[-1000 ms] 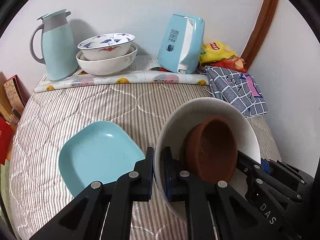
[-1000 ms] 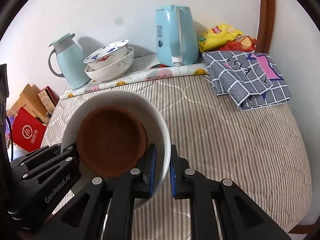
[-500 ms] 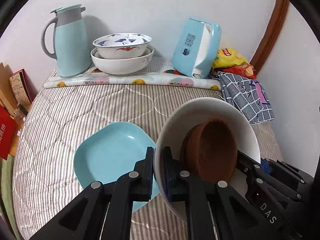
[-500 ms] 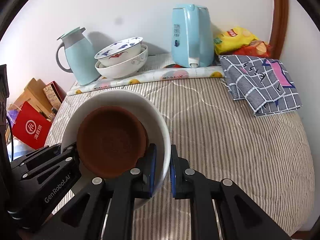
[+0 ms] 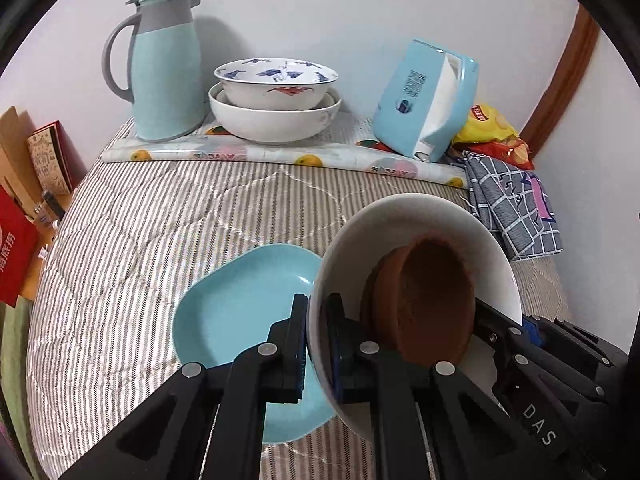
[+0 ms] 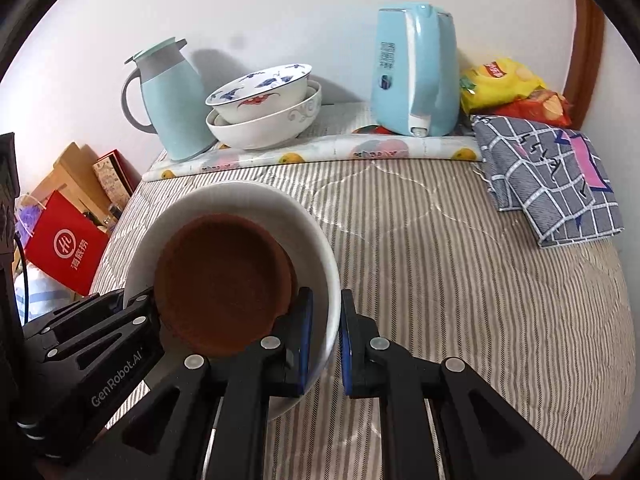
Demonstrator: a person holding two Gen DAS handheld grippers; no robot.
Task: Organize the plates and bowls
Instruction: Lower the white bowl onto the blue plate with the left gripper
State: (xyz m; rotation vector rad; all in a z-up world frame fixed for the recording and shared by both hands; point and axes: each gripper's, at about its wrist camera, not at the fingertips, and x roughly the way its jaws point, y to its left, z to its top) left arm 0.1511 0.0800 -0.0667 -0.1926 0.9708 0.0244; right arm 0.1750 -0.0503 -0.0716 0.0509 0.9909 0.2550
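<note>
Both grippers hold one white bowl above the striped bed cover, with a brown bowl inside it. My left gripper is shut on the white bowl's left rim. My right gripper is shut on its right rim. A light-blue square plate lies on the cover, just left of and below the held bowl. Two stacked bowls, a blue-patterned one in a white one, stand at the back.
A light-blue thermos jug and a light-blue kettle stand on a fruit-print mat by the wall. A checked cloth and snack bags lie at the right. Boxes stand left of the bed.
Both grippers have carried the white bowl with the brown bowl forward toward the back wall. The stacked bowls, jug and kettle look larger and nearer. The grip has not changed.
</note>
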